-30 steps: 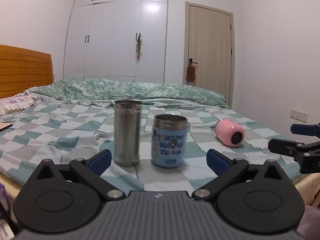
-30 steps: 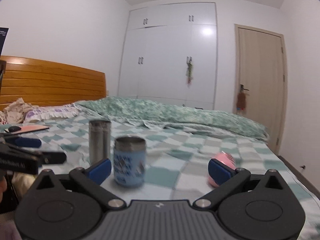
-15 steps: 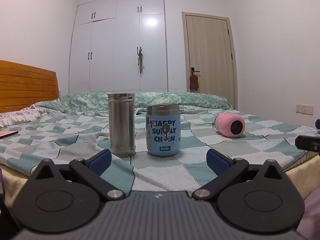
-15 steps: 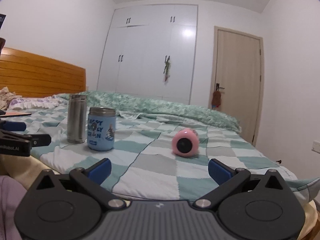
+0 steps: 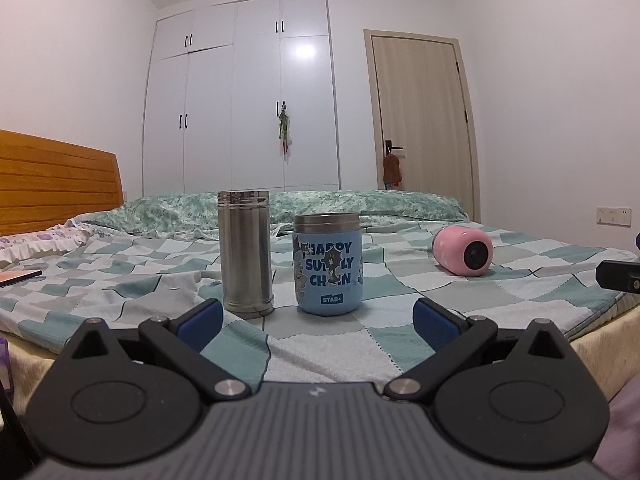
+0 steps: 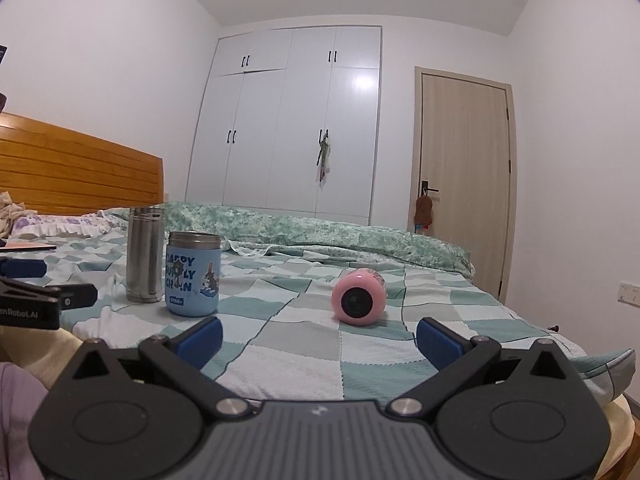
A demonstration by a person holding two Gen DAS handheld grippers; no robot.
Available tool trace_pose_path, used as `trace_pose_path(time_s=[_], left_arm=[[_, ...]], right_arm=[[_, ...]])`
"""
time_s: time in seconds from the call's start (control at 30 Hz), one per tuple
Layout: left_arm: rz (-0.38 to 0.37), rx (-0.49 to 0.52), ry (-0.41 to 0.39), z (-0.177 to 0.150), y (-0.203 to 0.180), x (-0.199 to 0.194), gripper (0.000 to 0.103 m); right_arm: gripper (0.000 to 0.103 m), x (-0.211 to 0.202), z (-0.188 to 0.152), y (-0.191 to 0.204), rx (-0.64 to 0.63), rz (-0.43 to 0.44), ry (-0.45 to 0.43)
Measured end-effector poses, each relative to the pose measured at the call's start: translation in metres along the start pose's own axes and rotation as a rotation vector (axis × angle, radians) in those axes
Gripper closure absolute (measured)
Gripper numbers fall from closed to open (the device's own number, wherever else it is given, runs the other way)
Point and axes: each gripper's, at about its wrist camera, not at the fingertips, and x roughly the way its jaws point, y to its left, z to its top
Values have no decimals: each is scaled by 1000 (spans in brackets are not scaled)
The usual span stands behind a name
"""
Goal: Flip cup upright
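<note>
1. Right wrist view puts the pink cup just right of the frame's centre, lying on its side on the checked bed cover with its dark mouth turned toward the camera. It is the only vessel not standing, so it looks like the one to flip.
2. The right claw is spread wide and holds nothing. Its blue fingertips sit low in the frame on either side of the cup's position, well short of it. That gap suits a straight approach along the bed.
3. Left wrist view shows the same pink cup at the right of the frame, apart from the two standing vessels.
4. The left claw is also wide open and empty, facing the steel flask and the blue mug. Both stand upright, just beside each other in the middle of the frame, so they need no handling.
5. My reading is that the left claw hangs back because the right one is lined up on the fallen cup.
6. The soft, wrinkled cover could let the round cup roll when touched, so gripping across its body seems safer than nudging the rim.
</note>
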Motion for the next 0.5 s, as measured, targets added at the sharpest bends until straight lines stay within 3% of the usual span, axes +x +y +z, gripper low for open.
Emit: trace_pose_path(time_s=[0.5], left_arm=[[-1, 0, -9, -1, 1, -2, 0]], right_arm=[[0, 0, -1, 5, -15, -1, 1]])
